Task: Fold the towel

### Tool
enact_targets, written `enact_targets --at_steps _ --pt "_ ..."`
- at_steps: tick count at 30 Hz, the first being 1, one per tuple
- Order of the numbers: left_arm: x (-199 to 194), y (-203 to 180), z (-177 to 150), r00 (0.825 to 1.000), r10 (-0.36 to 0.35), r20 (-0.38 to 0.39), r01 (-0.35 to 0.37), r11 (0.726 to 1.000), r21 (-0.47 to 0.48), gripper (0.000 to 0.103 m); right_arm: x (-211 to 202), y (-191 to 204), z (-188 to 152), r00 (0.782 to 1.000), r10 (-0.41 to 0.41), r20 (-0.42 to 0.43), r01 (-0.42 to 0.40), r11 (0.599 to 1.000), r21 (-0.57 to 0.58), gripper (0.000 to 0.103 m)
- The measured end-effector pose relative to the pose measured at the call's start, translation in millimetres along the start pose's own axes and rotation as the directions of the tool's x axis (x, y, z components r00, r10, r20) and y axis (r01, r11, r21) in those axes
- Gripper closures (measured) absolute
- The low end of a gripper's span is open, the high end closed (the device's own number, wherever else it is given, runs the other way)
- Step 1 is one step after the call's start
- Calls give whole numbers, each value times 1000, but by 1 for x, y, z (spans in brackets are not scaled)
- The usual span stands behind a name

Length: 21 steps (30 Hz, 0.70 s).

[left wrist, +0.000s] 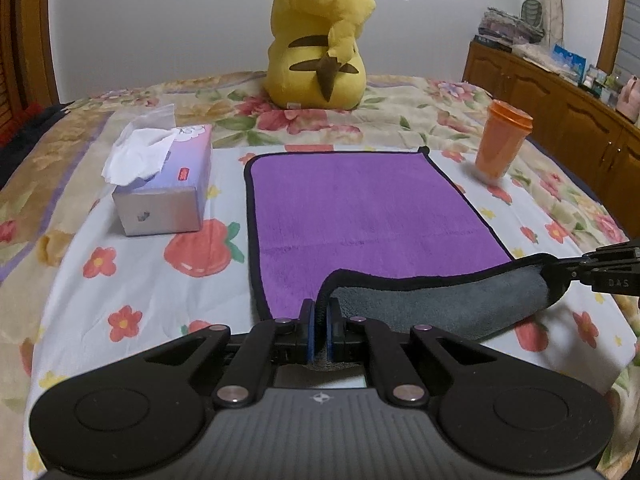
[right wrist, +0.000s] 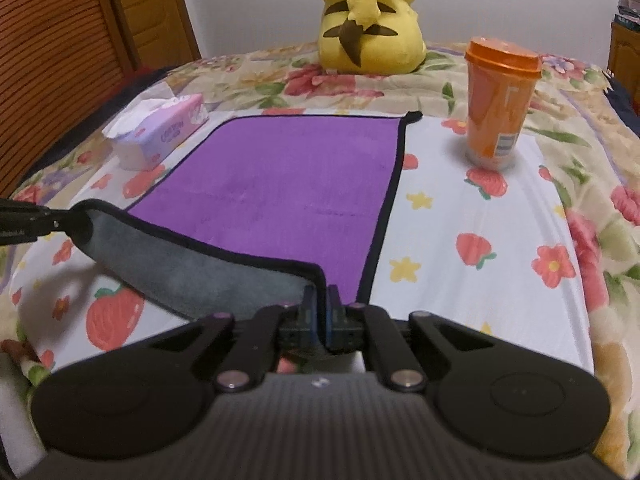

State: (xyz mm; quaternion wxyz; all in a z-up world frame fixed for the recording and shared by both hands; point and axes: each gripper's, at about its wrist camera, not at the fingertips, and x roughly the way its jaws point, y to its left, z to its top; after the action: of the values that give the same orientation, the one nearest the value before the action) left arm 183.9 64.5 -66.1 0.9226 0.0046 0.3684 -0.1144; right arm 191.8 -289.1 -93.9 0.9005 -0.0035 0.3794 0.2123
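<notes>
A purple towel [left wrist: 360, 204] with black trim and a grey underside lies flat on the bed; it also shows in the right wrist view [right wrist: 280, 184]. My left gripper [left wrist: 321, 314] is shut on the towel's near left corner. My right gripper [right wrist: 320, 300] is shut on the near right corner. The near edge is lifted between them, showing the grey underside [left wrist: 440, 300]. The right gripper shows at the right edge of the left wrist view [left wrist: 568, 272], and the left gripper at the left edge of the right wrist view [right wrist: 60, 220].
A tissue box [left wrist: 160, 196] stands left of the towel. An orange lidded cup [left wrist: 500, 140] stands to its right. A yellow plush toy [left wrist: 320, 40] sits beyond the far edge. A wooden cabinet [left wrist: 560, 92] is at the right.
</notes>
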Motion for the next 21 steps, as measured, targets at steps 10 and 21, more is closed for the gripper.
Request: enact_targets --at_steps 10,21 --pt "11 4 12 999 9 38 -9 1000 -2 95 -4 6 9 998 -5 68 10 998 -66 99" --pt "16 6 25 997 9 78 -10 1000 3 95 5 2 18 993 -10 115 22 994 -108 99"
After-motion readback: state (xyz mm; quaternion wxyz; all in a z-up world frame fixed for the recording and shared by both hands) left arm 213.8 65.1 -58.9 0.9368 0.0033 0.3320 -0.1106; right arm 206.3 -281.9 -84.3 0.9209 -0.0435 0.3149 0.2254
